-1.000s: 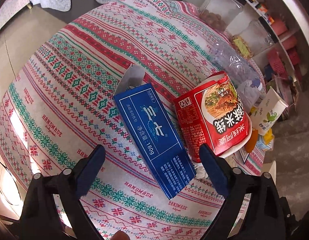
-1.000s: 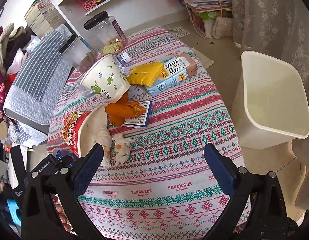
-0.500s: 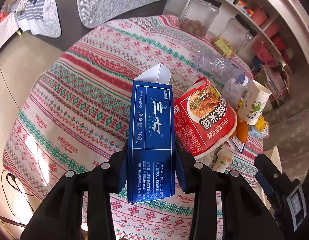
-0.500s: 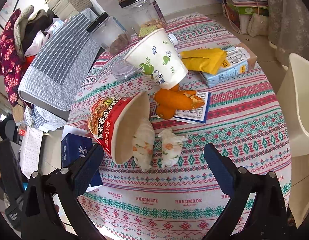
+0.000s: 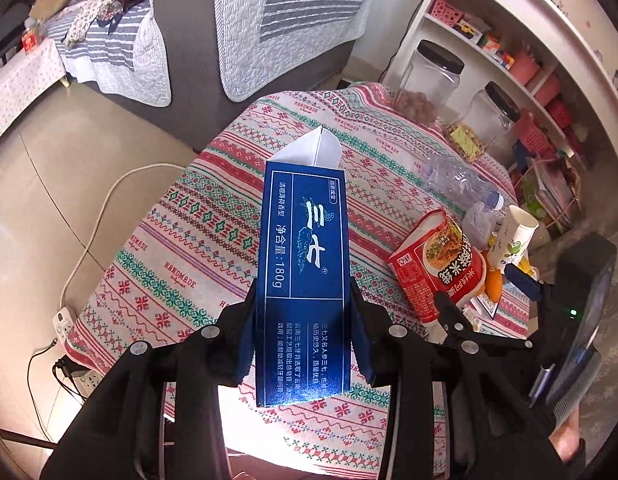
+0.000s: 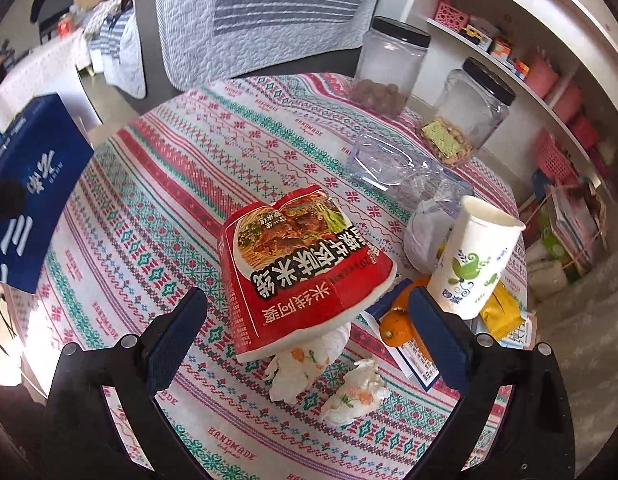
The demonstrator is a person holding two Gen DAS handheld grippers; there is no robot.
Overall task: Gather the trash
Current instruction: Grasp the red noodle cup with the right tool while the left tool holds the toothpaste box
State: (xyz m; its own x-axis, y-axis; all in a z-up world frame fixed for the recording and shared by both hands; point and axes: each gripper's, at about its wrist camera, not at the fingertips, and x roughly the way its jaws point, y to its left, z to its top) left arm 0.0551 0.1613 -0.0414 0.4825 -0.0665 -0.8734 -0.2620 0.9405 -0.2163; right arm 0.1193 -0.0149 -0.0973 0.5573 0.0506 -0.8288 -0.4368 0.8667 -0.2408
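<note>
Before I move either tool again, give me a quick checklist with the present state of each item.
1. Left tool shut on the blue box: ok.
2. Box lifted off the tablecloth: ok.
3. Right tool open: ok.
4. Red noodle cup between its fingers: ok, not gripped yet.
5. Crumpled tissues under and beside the cup: not ok, they may get caught.
6. Bin in sight: cannot tell.

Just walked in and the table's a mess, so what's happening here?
A person is clearing trash off the round table with a hand-held gripper in each hand. The left gripper has its jaws shut on a blue toothpaste box, held above the tablecloth. The right gripper is open, its jaws either side of a tipped red noodle cup without pressing on it. Crumpled tissues, a paper cup and other litter are on the table.
</note>
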